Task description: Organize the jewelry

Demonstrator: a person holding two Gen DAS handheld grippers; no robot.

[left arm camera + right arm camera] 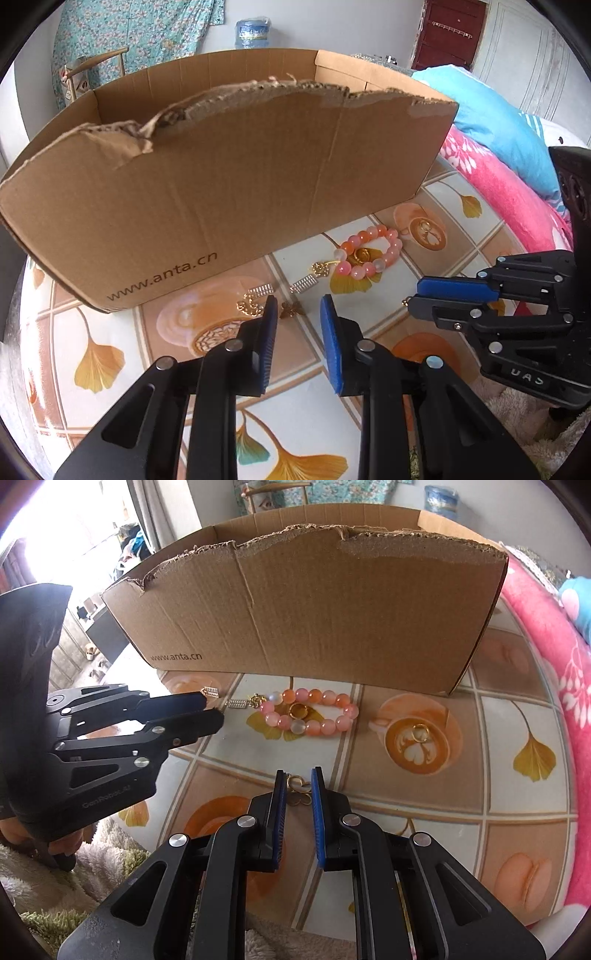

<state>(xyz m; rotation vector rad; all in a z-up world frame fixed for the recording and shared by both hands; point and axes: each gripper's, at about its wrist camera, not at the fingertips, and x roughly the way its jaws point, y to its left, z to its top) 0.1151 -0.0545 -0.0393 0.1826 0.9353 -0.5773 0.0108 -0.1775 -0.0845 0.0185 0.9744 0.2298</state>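
A pink and orange bead bracelet (369,253) (308,716) lies on the patterned cloth in front of a torn cardboard box (229,177) (314,602). A gold ring (298,710) sits inside it; another ring (419,734) lies to its right. Two silver bar earrings (260,291) (236,704) lie left of the bracelet. My left gripper (298,306) is open above a small gold butterfly charm (291,309). My right gripper (298,781) has its jaws partly closed around a gold clover earring (299,794), with small gaps on both sides.
A pink floral blanket (506,192) (554,657) and a blue pillow (491,122) lie at the right. A fluffy cream rug (44,886) is at the near edge. A water jug (252,33) stands behind the box.
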